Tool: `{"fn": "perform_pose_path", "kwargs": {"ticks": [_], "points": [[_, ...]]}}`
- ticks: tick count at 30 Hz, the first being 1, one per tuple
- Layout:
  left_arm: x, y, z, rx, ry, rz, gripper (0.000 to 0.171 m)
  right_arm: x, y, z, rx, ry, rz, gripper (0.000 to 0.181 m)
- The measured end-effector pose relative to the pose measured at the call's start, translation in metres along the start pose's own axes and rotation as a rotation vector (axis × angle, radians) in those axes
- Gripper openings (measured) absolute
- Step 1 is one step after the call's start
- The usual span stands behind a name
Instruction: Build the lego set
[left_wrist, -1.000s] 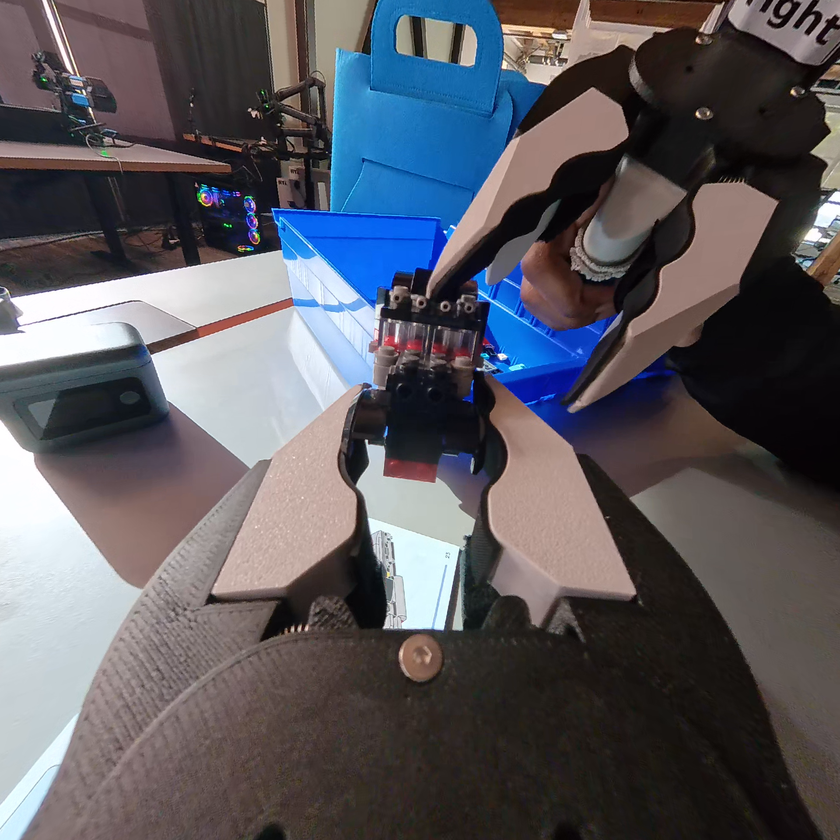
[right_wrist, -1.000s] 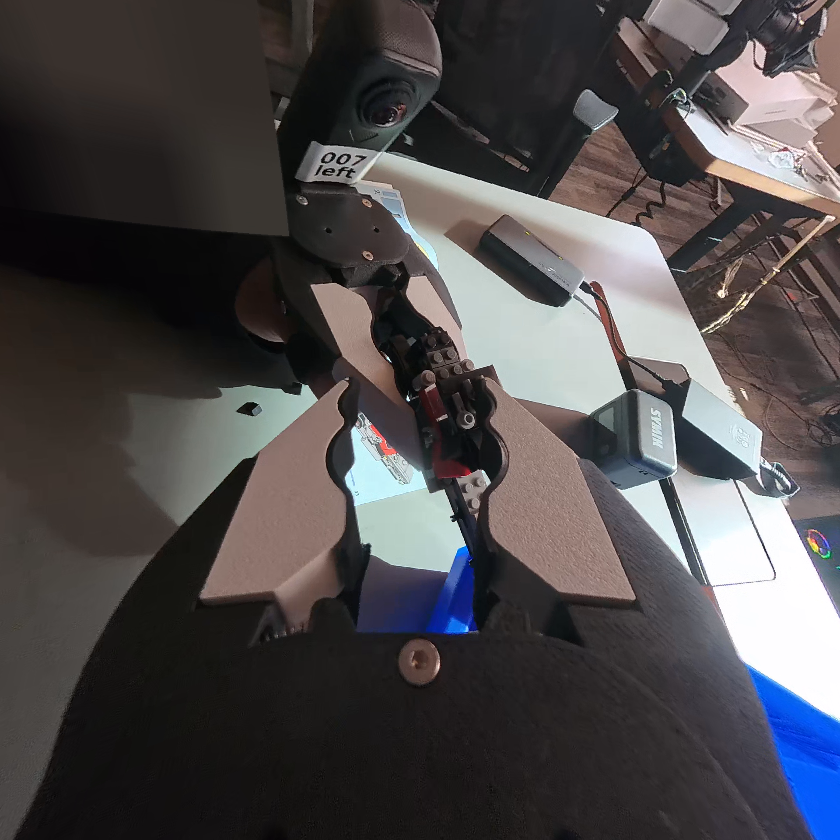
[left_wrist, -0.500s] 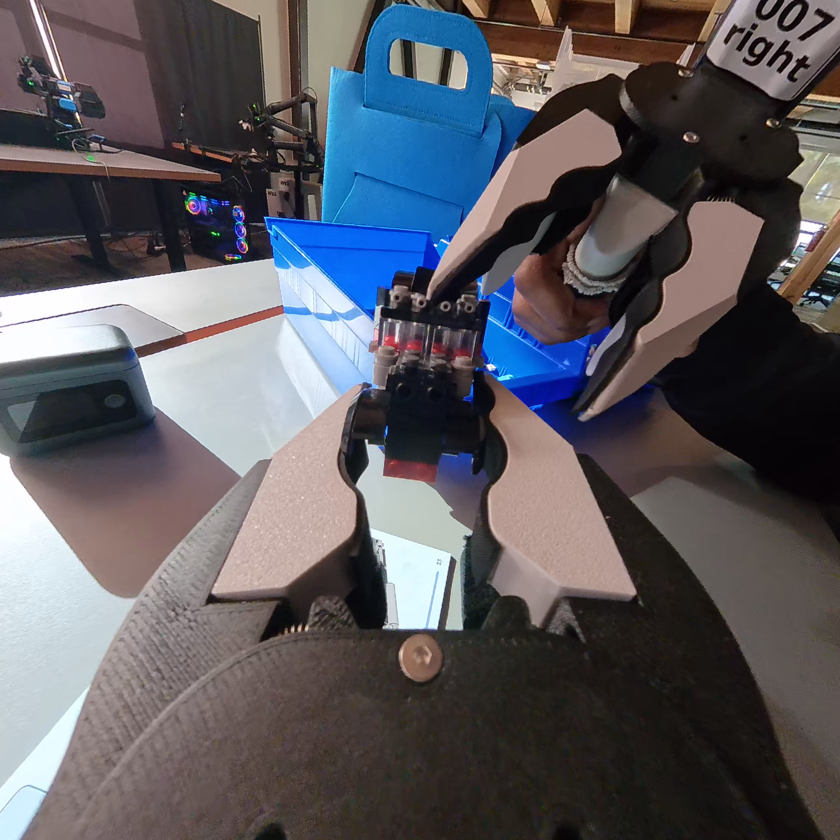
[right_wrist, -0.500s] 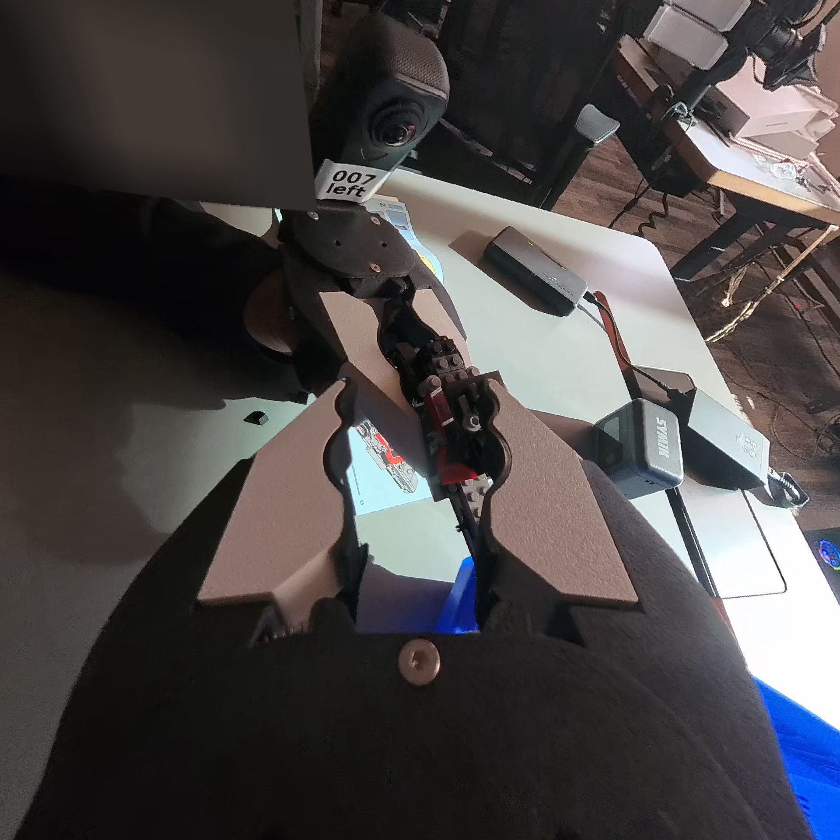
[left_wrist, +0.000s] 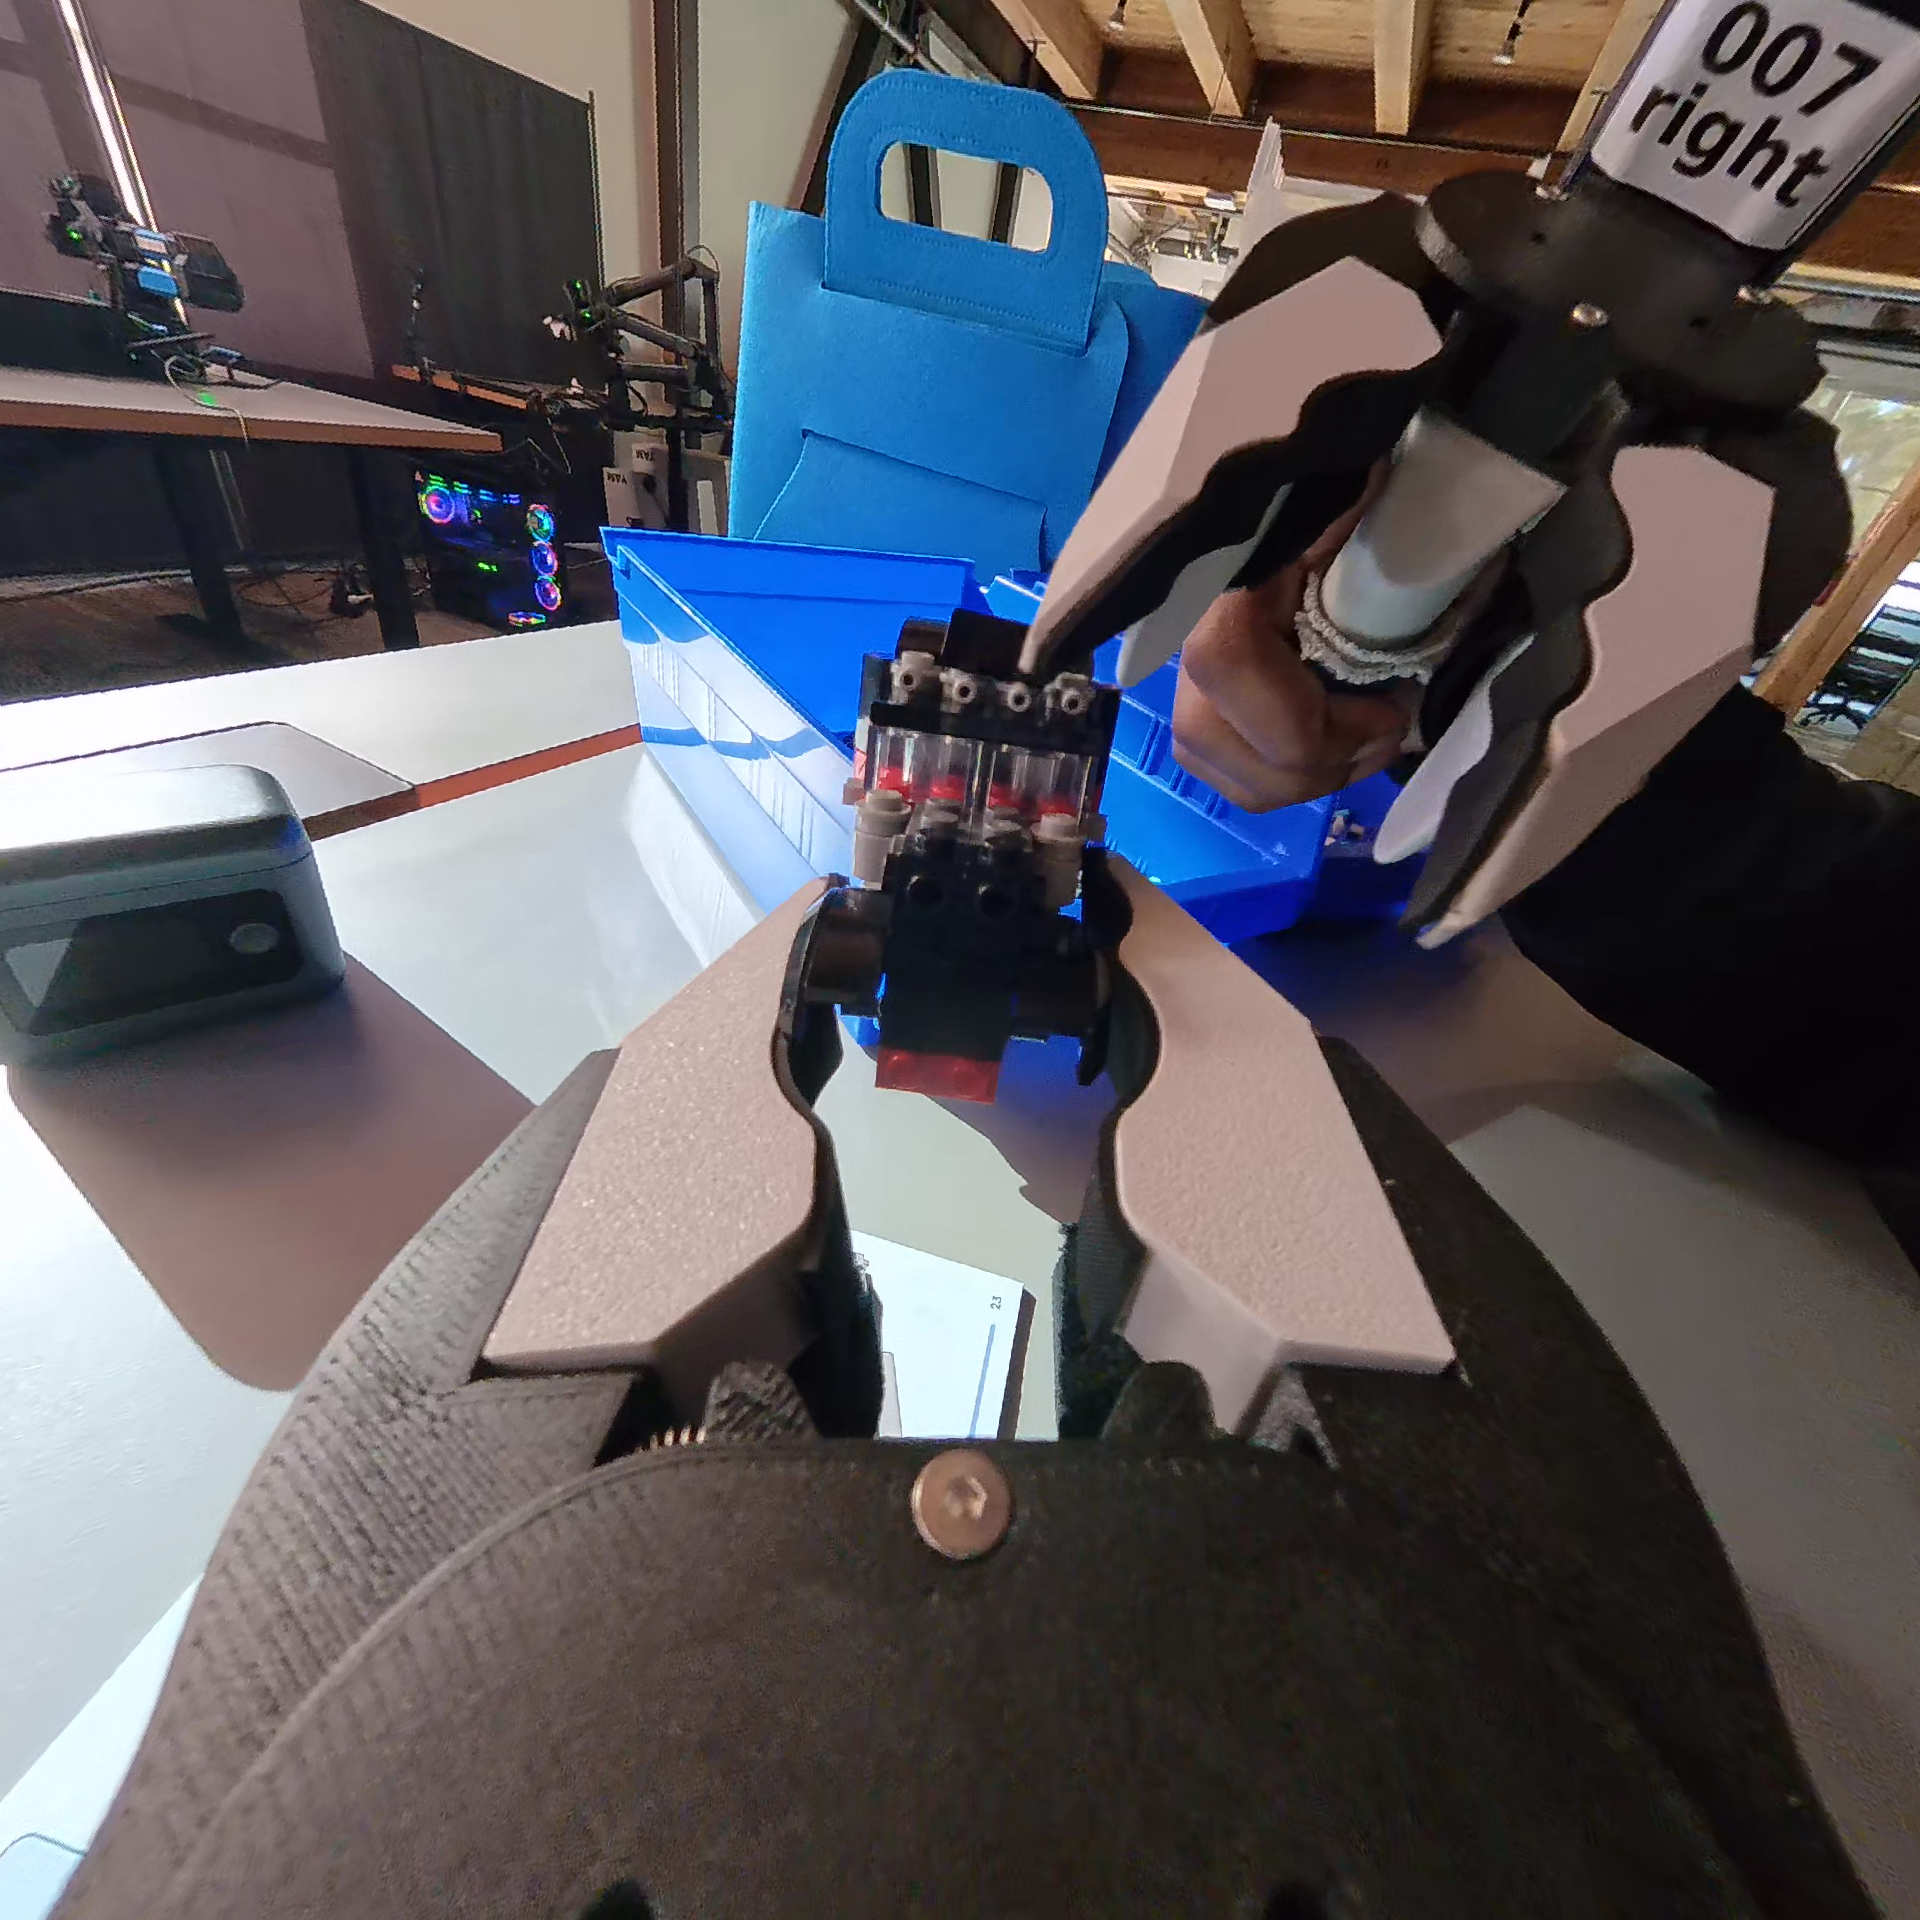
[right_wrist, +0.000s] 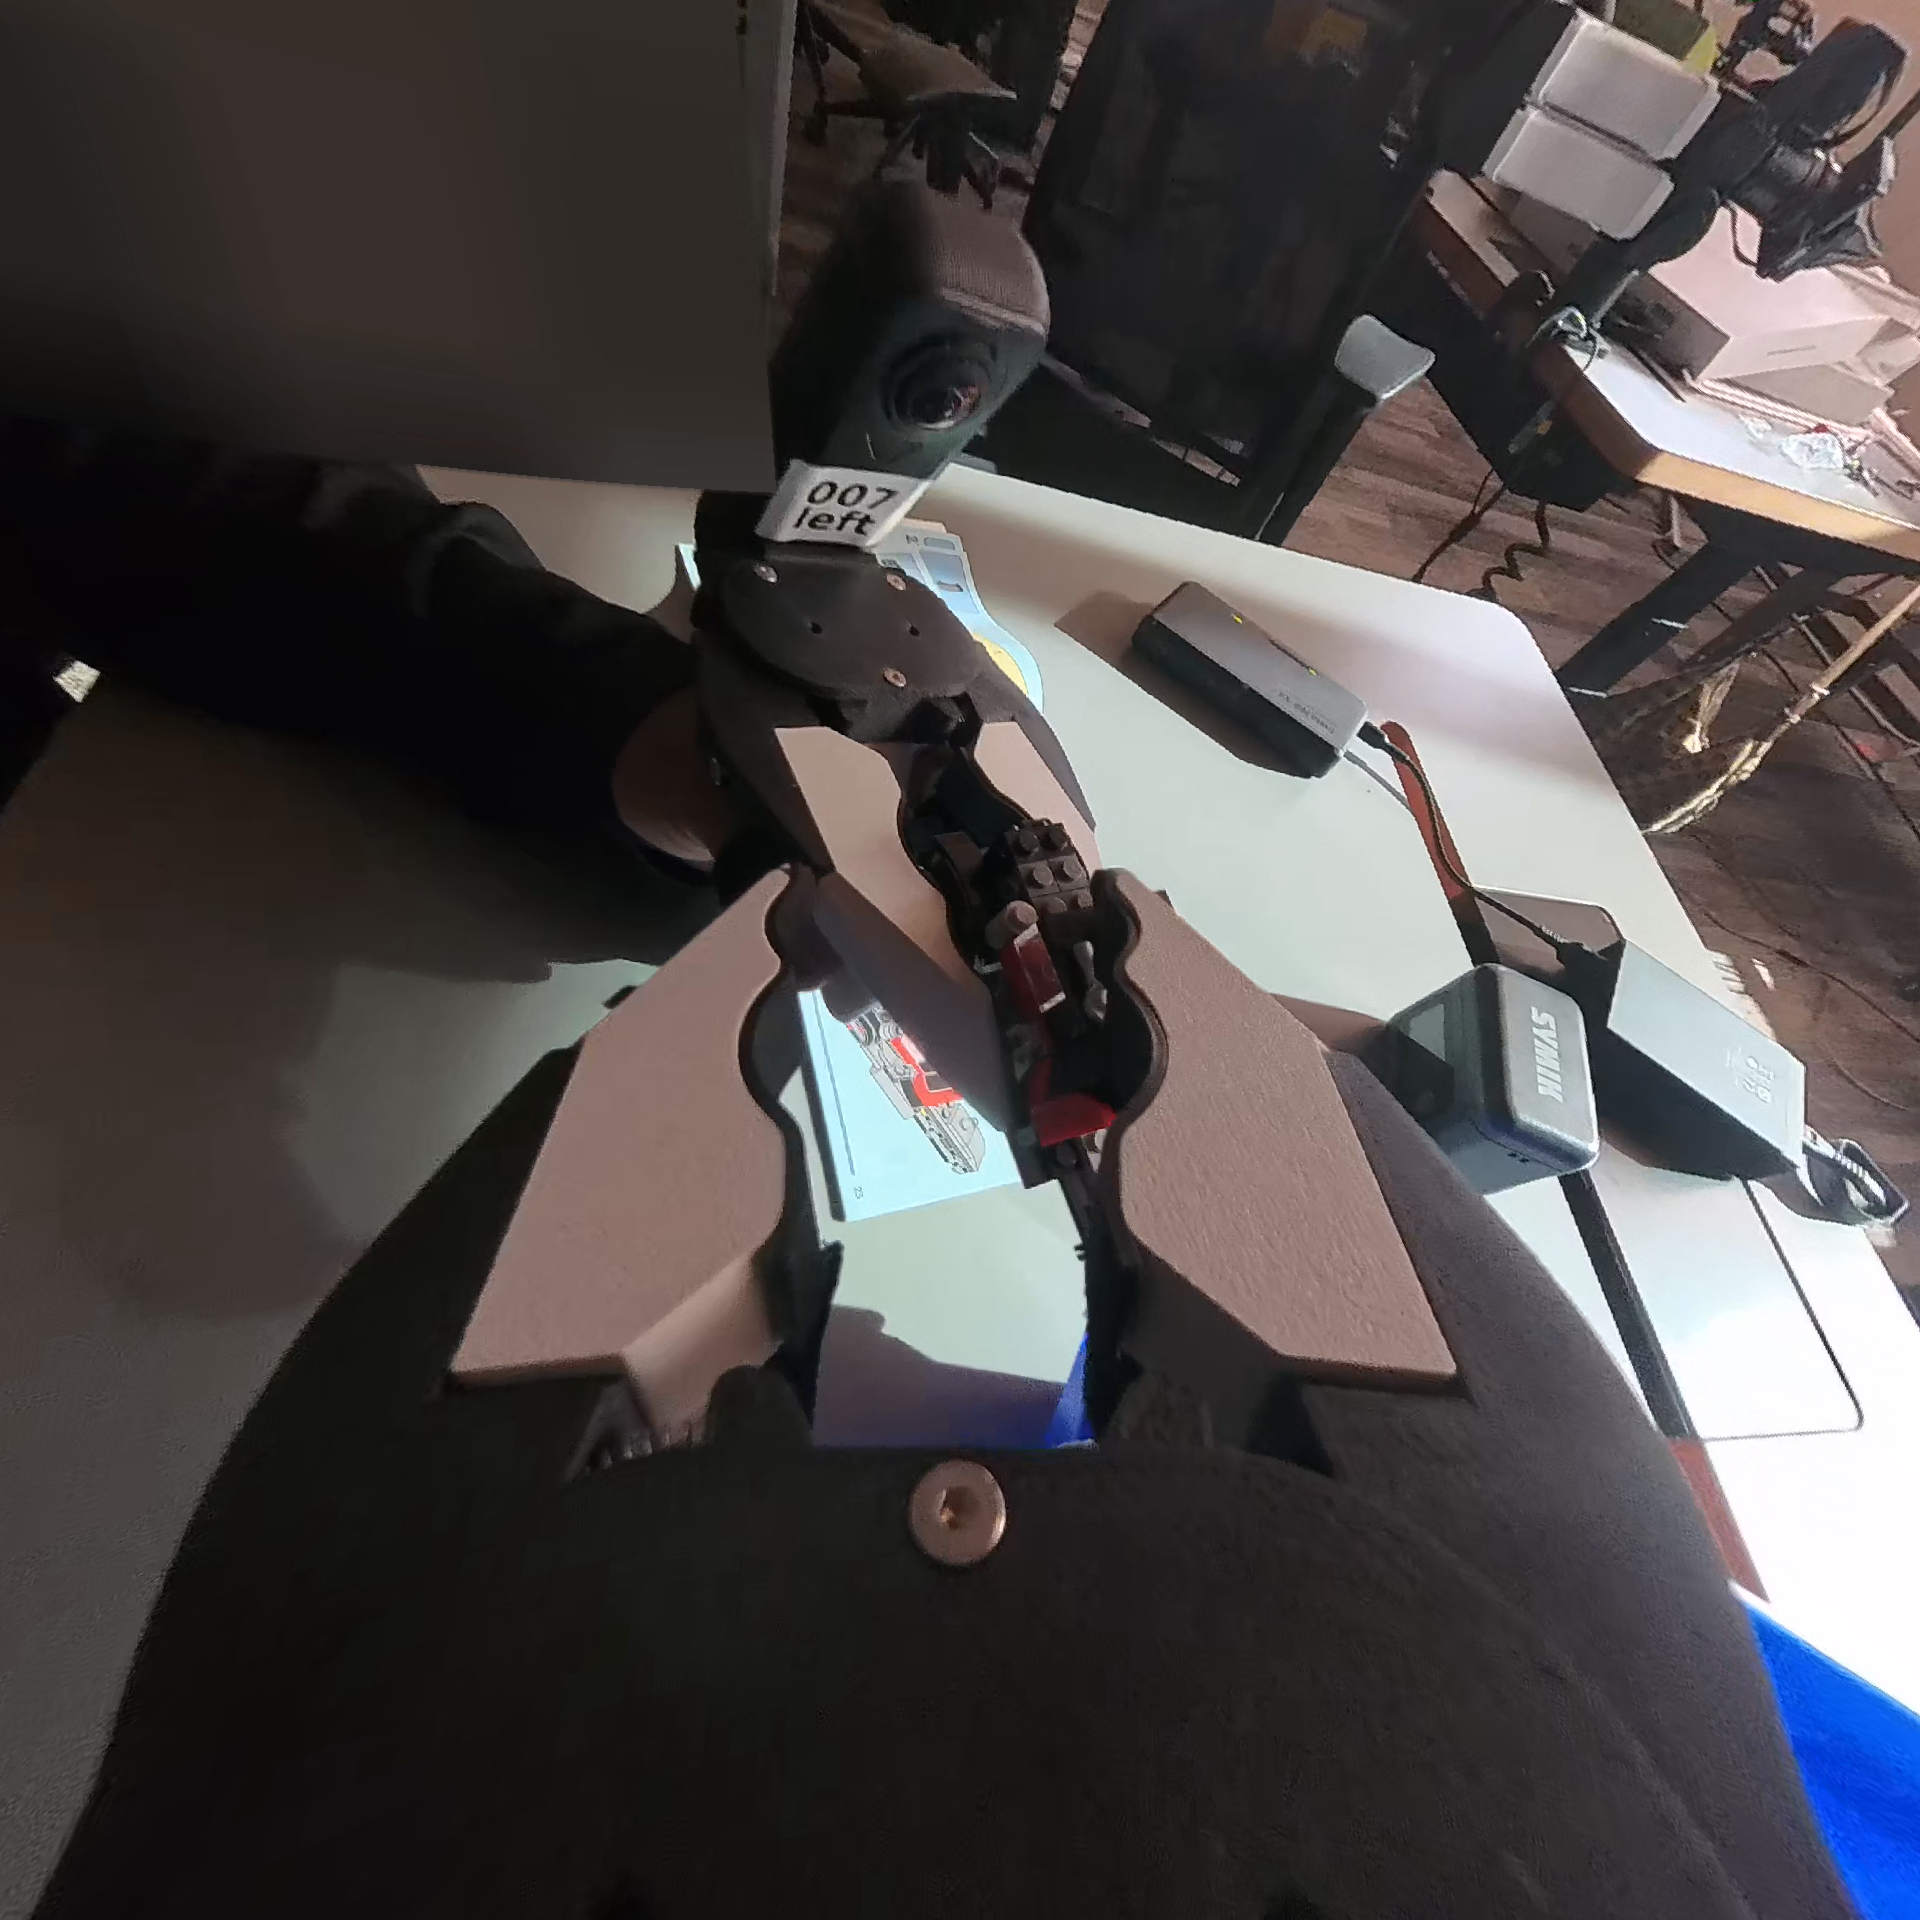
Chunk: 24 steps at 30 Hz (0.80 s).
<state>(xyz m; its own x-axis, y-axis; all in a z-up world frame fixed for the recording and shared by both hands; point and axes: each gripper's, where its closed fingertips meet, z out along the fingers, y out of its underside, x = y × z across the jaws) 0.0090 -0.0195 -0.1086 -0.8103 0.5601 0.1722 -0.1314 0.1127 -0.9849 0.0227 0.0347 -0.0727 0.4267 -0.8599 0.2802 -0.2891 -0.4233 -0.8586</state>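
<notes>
My left gripper (left_wrist: 966, 914) is shut on a small lego model (left_wrist: 977, 831) of black, red and clear pieces and holds it upright above the table. My right gripper (left_wrist: 1226, 800) comes in from the upper right, open. One of its fingertips (left_wrist: 1039, 655) rests on the black top of the model, and the other hangs free to the right. In the right wrist view the model (right_wrist: 1039, 966) lies against the inner side of the right finger, and my right gripper (right_wrist: 945, 904) holds nothing between its jaws.
A blue bin (left_wrist: 790, 665) and a blue felt bag (left_wrist: 935, 395) stand just behind the model. A grey box device (left_wrist: 156, 894) sits at the left. The instruction sheet (right_wrist: 914, 1122) lies on the table under the grippers. Grey power boxes (right_wrist: 1496, 1070) lie to the right. My right fingertips sit around 6 centimeters from my left ones.
Both grippers have shifted slightly together above the table. The left stays shut on the model, and the right fingertip stays on the model's top.
</notes>
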Motion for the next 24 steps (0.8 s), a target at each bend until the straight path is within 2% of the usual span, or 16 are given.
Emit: {"fn": "perform_pose_path", "kwargs": {"ticks": [3,7,11,15,19,24], "points": [[-0.001,-0.002,-0.001,0.011,-0.003,-0.001,0.048,0.001,-0.007,-0.004,0.033,-0.001,0.016,0.058],[-0.003,-0.005,-0.002,0.025,-0.024,0.020,0.047,0.019,-0.021,-0.018,0.104,0.060,0.127,0.053],[-0.009,-0.008,-0.004,0.032,-0.077,0.060,0.047,0.044,-0.024,-0.028,0.118,0.163,0.315,0.034],[-0.017,-0.006,-0.006,0.011,-0.157,0.116,0.047,0.052,-0.015,-0.024,0.074,0.236,0.462,0.022],[-0.020,-0.004,-0.006,-0.006,-0.198,0.160,0.047,0.054,0.000,-0.014,0.006,0.282,0.505,0.017],[-0.021,-0.006,-0.007,-0.018,-0.241,0.225,0.047,0.056,0.006,-0.013,-0.006,0.288,0.543,0.013]]}}
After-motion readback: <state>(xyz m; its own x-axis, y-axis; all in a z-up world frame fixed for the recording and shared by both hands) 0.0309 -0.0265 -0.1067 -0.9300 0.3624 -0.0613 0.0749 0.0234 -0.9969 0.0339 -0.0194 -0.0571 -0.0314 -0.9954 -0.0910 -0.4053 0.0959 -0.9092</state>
